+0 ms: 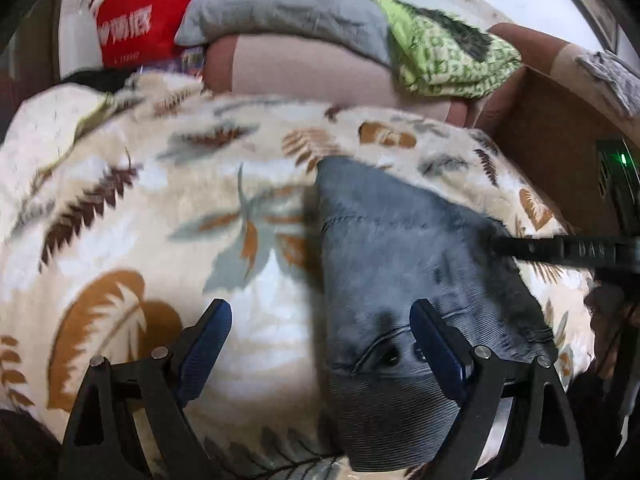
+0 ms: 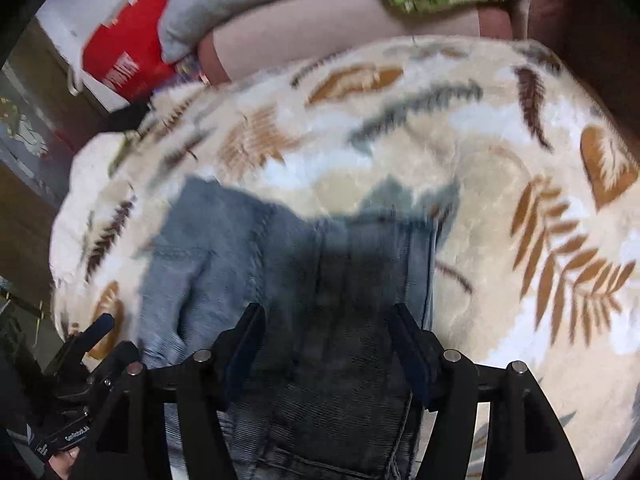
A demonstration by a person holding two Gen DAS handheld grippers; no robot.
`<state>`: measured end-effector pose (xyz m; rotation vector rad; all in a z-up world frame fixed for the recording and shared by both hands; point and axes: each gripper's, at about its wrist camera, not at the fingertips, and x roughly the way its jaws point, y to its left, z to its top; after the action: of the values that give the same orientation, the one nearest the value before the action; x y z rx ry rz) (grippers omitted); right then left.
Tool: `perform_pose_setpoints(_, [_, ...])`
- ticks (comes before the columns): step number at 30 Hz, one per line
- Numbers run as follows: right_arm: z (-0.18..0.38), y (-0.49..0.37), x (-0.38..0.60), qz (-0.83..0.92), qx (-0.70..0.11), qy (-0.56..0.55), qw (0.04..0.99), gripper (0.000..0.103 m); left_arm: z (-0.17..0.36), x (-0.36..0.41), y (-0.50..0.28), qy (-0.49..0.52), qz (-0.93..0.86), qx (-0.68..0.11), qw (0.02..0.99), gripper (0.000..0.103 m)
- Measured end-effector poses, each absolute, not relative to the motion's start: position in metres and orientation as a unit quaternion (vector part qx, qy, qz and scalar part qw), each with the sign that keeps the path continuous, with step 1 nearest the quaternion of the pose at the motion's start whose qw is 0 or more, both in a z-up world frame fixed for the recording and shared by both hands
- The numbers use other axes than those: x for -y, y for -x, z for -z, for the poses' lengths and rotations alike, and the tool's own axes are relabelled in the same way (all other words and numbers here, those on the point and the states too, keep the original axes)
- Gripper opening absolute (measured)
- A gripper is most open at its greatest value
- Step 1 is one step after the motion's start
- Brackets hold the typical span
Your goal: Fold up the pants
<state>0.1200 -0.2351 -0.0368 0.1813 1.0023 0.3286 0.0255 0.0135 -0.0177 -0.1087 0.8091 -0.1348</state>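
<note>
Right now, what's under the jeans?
The jeans lie on a cream leaf-print blanket, which shows on all visible sides. The patch directly beneath the denim is covered, so anything under it can't be seen. Both tools hover open above.

one jeans [image 1: 400,248], one leaf blanket [image 1: 140,208], two pillows, one red bag [image 1: 140,16].

The left wrist view looks forward and down along the left tool [image 1: 320,344], held close above the leaf-patterned blanket [image 1: 132,200], with the jeans [image 1: 404,248] to its right. The right wrist view looks forward and down along the right tool [image 2: 326,344], close over the jeans [image 2: 328,280]. Both views share the blanket [image 2: 500,184], the jeans, the red bag [image 1: 148,12] and the green cloth [image 1: 444,52] behind.
</note>
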Motion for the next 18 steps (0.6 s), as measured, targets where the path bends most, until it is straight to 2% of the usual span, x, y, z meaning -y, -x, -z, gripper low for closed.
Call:
perform_pose_setpoints(3, [0.025, -0.133, 0.236, -0.157, -0.454, -0.099, 0.872, 0.068, 0.027, 0.004, -0.028, 0.014, 0.076, -0.413, 0.907, 0.091])
perform_pose_setpoints(5, [0.040, -0.153, 0.233, -0.118, -0.471, -0.074, 0.871, 0.071, 0.040, 0.018, -0.029, -0.025, 0.076, -0.435, 0.897, 0.091])
perform_pose_setpoints(6, [0.059, -0.163, 0.231, -0.096, -0.498, -0.051, 0.860, 0.080, 0.042, 0.019, -0.027, -0.030, 0.072, -0.428, 0.900, 0.091])
perform_pose_setpoints(7, [0.072, -0.168, 0.234, -0.105, -0.510, -0.071, 0.851, 0.084, 0.040, 0.018, -0.026, -0.031, 0.069, -0.424, 0.903, 0.091])
perform_pose_setpoints(9, [0.075, -0.166, 0.244, -0.115, -0.515, -0.118, 0.841, 0.084, 0.034, 0.015, -0.023, -0.023, 0.072, -0.424, 0.903, 0.091])
perform_pose_setpoints(14, [0.045, -0.134, 0.248, -0.107, -0.475, -0.106, 0.867, 0.084, 0.020, 0.015, -0.017, -0.021, 0.071, -0.409, 0.910, 0.091])
perform_pose_setpoints(18, [0.024, -0.087, 0.254, -0.132, -0.445, -0.121, 0.877, 0.085, 0.031, 0.015, -0.018, -0.022, 0.064, -0.429, 0.901, 0.091])
